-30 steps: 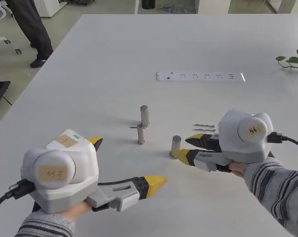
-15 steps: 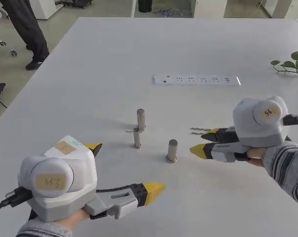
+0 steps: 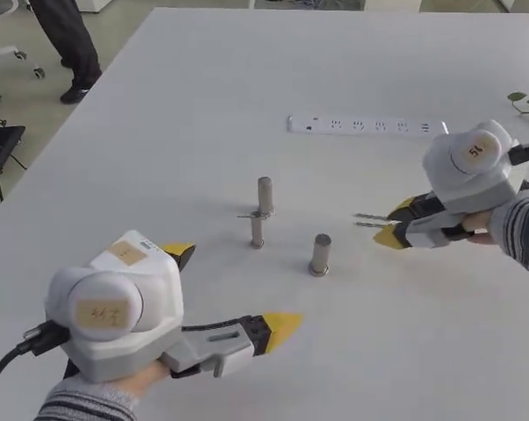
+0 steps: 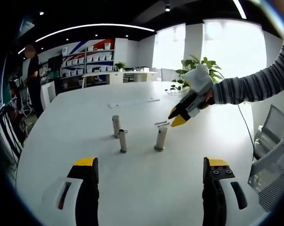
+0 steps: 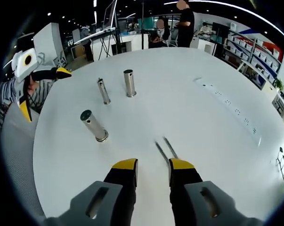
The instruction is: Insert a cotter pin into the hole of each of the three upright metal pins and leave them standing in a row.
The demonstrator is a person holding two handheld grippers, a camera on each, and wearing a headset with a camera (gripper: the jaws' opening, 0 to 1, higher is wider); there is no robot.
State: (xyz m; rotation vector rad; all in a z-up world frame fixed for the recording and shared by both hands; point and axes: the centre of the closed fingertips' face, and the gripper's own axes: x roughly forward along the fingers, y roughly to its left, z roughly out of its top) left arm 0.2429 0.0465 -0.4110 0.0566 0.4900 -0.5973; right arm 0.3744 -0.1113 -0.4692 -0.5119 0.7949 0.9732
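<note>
left gripper (image 3: 233,288): hovering low over the white table (image 3: 159,132), jaws spreading wide, gripping nothing.
right gripper (image 3: 396,221): hanging just above the loose cotter pins (image 3: 368,220), jaws standing a narrow gap apart, clasping nothing.
loose cotter pins: lying flat side by side, just ahead of the right gripper's yellow tips.
far pin (image 3: 265,195): standing upright, just behind the middle pin (image 3: 257,231).
middle pin: standing upright, carrying a cotter pin (image 3: 246,216) poking out sideways near its top.
near pin (image 3: 320,254): standing upright, sitting between the middle pin and the loose cotter pins.
power strip (image 3: 365,126): lying farther back on the white table.
</note>
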